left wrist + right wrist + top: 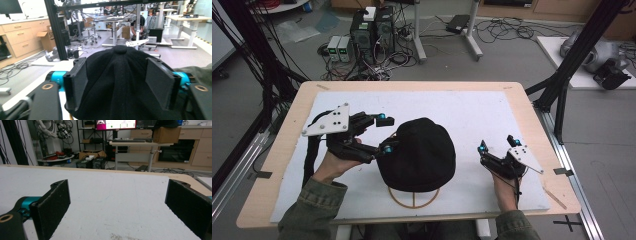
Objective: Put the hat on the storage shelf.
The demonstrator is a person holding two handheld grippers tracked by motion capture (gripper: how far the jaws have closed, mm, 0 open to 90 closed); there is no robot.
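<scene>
A black knitted fabric cap [418, 154] sits on a round wooden stand [413, 198] near the middle of the white-covered desk [472, 115]. The left gripper [384, 134] is at the cap's left side, its fingers [76, 81] spread apart with the cap's crown between them, the pads not pressing on it. The right gripper [497, 143] rests on the desk well to the cap's right, its fingers [53, 206] wide apart and holding nothing.

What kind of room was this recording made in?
Most likely a robotics lab or workshop: computer towers with tangled cables on the floor behind the table, a wall monitor and height-adjustable workbenches.
</scene>
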